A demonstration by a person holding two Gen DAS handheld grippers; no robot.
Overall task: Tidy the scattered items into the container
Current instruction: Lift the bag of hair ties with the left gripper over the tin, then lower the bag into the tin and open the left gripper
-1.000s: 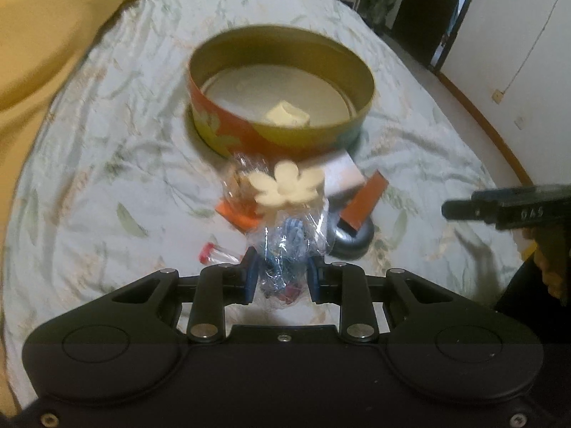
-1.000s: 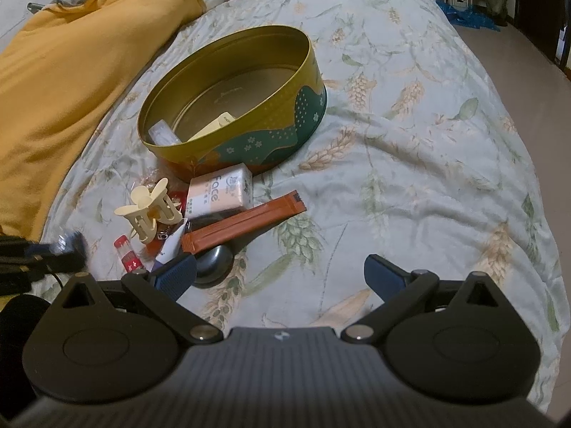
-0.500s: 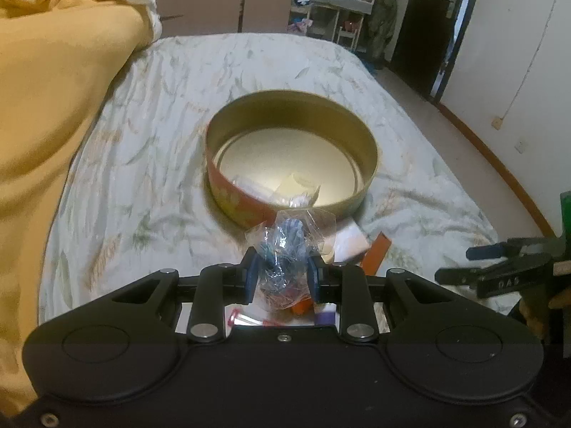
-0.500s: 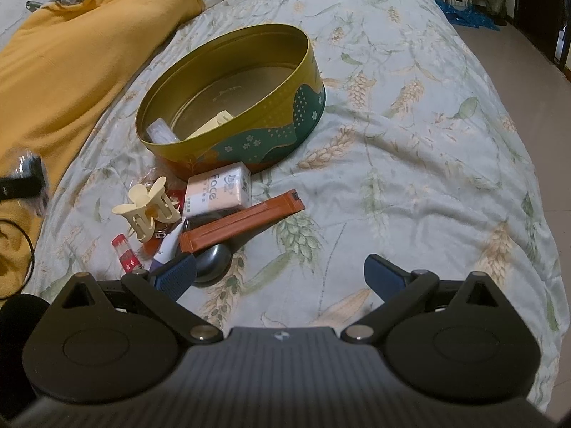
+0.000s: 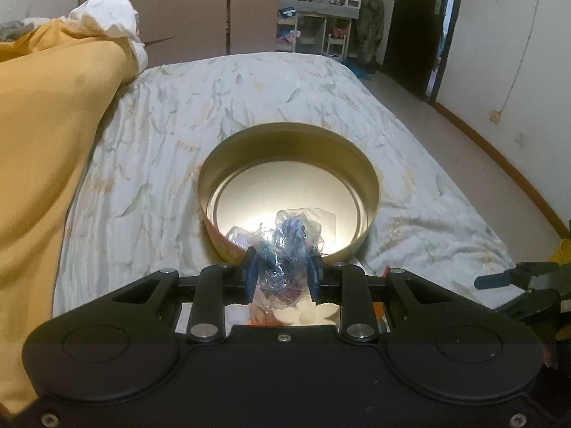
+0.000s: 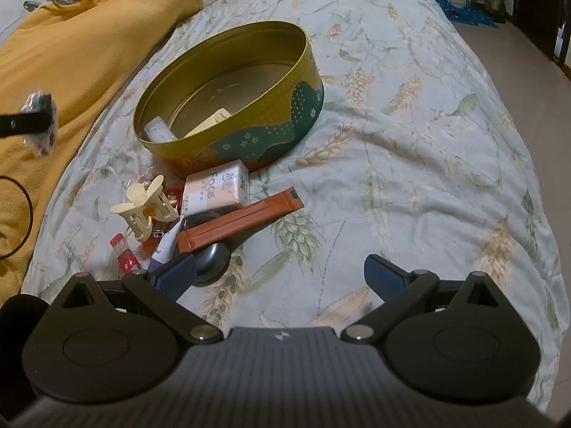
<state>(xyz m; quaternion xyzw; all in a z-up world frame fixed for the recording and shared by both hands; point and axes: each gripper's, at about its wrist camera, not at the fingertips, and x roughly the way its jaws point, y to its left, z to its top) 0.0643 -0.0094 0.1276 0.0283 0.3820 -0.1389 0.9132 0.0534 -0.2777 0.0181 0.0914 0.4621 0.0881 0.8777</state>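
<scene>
Pinching a crinkly clear bag [image 5: 285, 249] tight, the left claw [image 5: 281, 278] hung by the round tin [image 5: 371, 185]. The right claw [image 6: 280, 278] stayed wide open. The tin held a pale card [image 6: 210, 121] and a small tube [image 6: 158, 132].

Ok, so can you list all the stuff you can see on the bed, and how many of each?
Round tin: 1, gold with green and orange, middle of the bed.
Things in the tin: at least 2, pale, near its front wall.
Tissue pack: 1, pink and white, just in front of the tin.
Hair claw: 1, cream, left of the tissue pack.
Long sachet: 1, orange-brown, lying across the pile.
Small tube: 1, red, left end of the pile.
Dark round thing: 1, under the sachet.
Blanket: 1, yellow, left side.
Clear bag: 1, blue bits inside, held before the tin.
Left gripper: shut on the bag.
Right gripper: open, empty.
</scene>
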